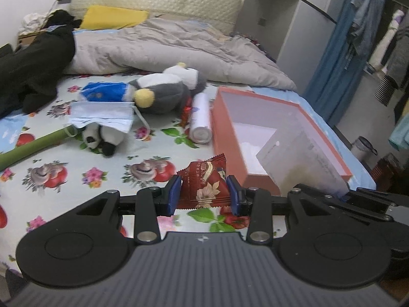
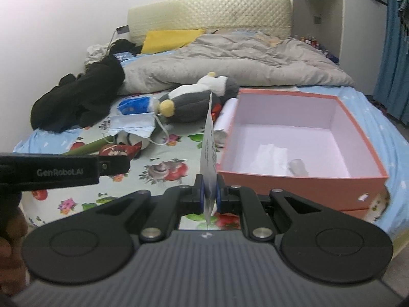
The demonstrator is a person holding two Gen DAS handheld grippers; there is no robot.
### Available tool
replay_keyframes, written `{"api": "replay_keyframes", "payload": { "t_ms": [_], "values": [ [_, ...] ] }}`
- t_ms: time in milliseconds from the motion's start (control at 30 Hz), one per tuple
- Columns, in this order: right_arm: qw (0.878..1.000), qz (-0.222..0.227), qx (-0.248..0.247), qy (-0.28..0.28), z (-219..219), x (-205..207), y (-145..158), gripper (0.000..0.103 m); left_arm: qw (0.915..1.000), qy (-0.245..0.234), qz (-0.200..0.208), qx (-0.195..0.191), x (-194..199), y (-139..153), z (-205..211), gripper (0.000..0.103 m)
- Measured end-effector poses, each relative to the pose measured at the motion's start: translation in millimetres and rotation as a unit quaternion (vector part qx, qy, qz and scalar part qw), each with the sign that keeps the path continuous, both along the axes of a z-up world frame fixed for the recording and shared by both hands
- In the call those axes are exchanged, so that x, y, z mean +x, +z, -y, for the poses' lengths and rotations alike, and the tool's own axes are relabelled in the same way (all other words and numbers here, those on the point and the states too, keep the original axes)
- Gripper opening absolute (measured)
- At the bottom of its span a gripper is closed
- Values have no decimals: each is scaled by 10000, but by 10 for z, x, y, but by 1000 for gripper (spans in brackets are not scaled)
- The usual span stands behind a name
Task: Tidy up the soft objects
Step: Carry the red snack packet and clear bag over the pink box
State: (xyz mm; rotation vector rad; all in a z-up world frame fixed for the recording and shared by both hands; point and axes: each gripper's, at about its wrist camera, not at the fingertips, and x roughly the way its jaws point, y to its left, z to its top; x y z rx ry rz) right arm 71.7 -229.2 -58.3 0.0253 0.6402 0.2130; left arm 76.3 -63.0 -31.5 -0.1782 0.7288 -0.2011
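Note:
My left gripper (image 1: 203,192) is shut on a red snack packet (image 1: 204,181) and holds it above the floral sheet, just left of the open orange box (image 1: 317,133). My right gripper (image 2: 209,192) is shut on a flat white pouch (image 2: 209,143), seen edge-on, by the orange box's (image 2: 301,179) near left corner. The same white pouch (image 1: 301,158) shows in the left wrist view over the box's near end. A grey penguin plush (image 1: 163,89), a blue face mask (image 1: 102,115), a small panda plush (image 1: 102,138) and a white roll (image 1: 200,117) lie on the bed.
A grey duvet (image 1: 179,43), black clothes (image 1: 33,69) and a yellow pillow (image 1: 115,16) fill the far bed. A green tube (image 1: 33,147) lies at left. The box holds white paper (image 2: 271,156) and a small clear item (image 2: 297,166). A blue curtain (image 1: 340,51) hangs right.

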Motion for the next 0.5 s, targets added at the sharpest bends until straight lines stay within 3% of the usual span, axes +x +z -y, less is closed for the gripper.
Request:
{"api": "replay_keyframes", "payload": {
  "t_ms": [500],
  "values": [
    [9963, -101, -19, -859, 714, -254, 83, 12, 9960, -869, 48, -210, 93, 80, 804, 44]
  ]
}}
